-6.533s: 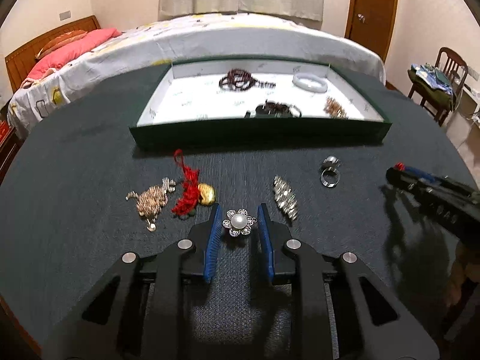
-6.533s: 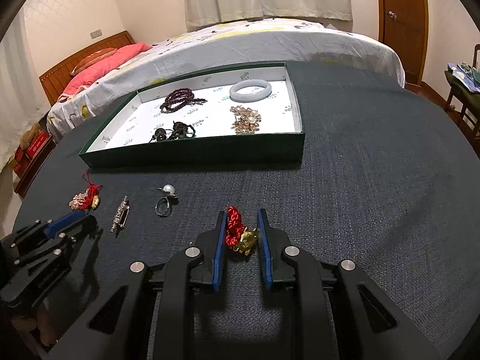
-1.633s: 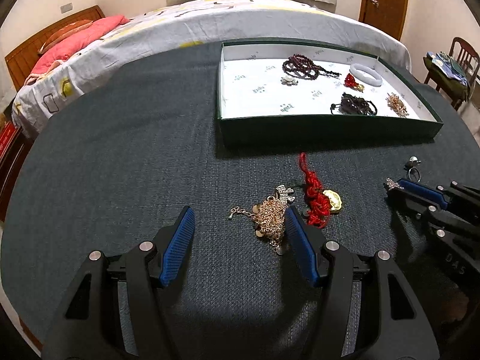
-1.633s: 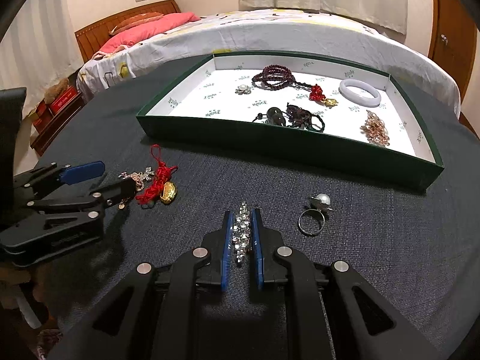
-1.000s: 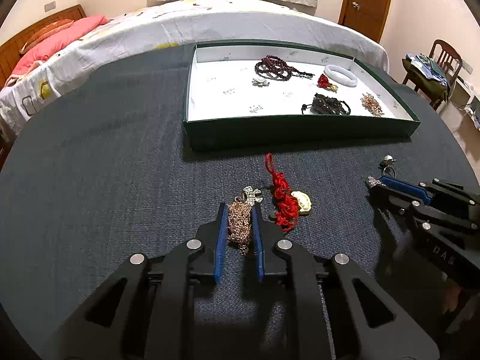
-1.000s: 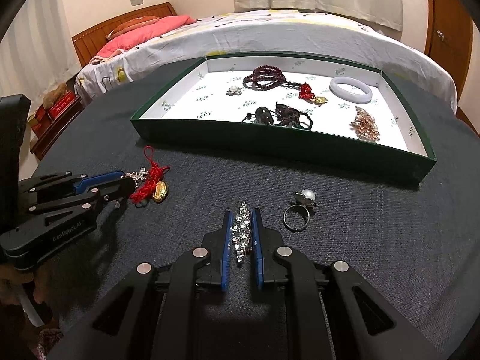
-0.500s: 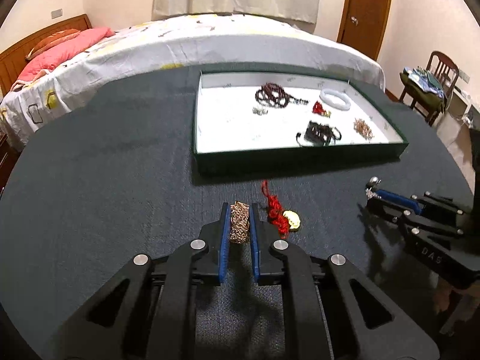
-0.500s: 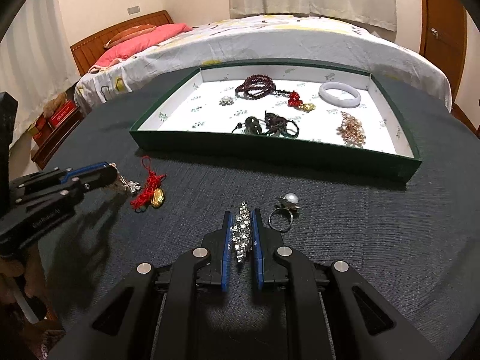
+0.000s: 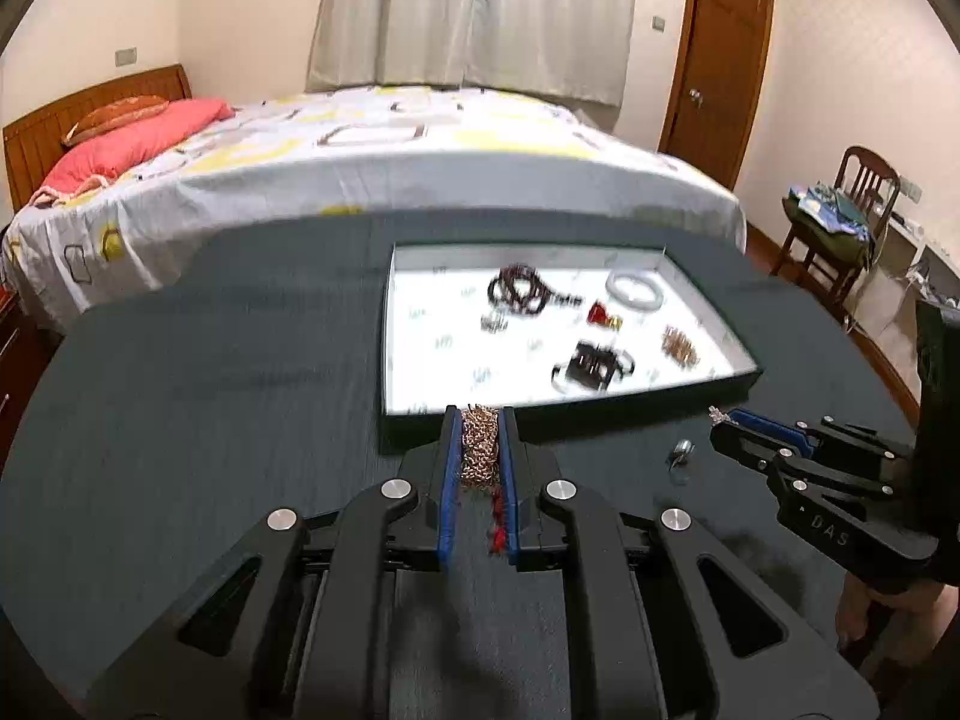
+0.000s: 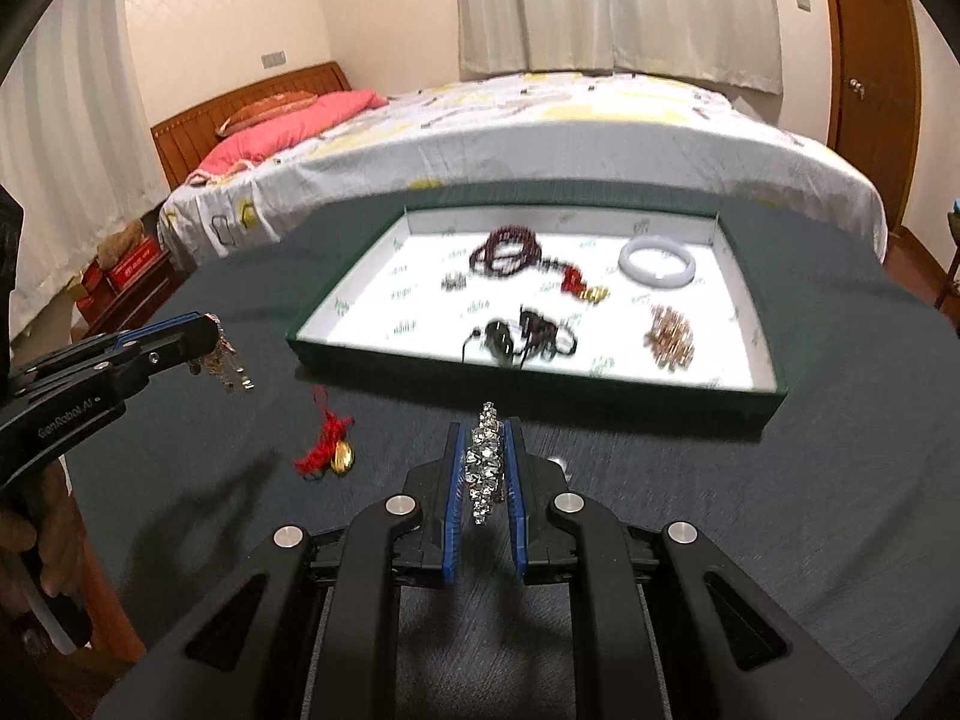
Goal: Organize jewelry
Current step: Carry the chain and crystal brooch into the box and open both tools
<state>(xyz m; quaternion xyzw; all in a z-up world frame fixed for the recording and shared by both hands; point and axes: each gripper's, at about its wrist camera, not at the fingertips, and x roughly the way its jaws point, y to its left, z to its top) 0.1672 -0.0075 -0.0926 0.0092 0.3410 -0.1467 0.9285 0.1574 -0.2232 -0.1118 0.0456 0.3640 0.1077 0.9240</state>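
two pieces lifted, two left out

gold chain (image 9: 478, 446) is pinched in the left gripper (image 9: 478, 450); a crystal brooch (image 10: 485, 462) is clamped in the right gripper (image 10: 485, 468). ahead of both fingers, the tray (image 10: 528, 381) holds six pieces. a red charm (image 10: 327, 450) and a ring (image 9: 681, 454) lie on the worktop (image 10: 780, 510).

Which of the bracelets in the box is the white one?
The smooth white bangle, lying in the far right corner of the green tray. The dark red bead bracelet and the black bead bracelet are beaded strands; it is one plain solid ring.
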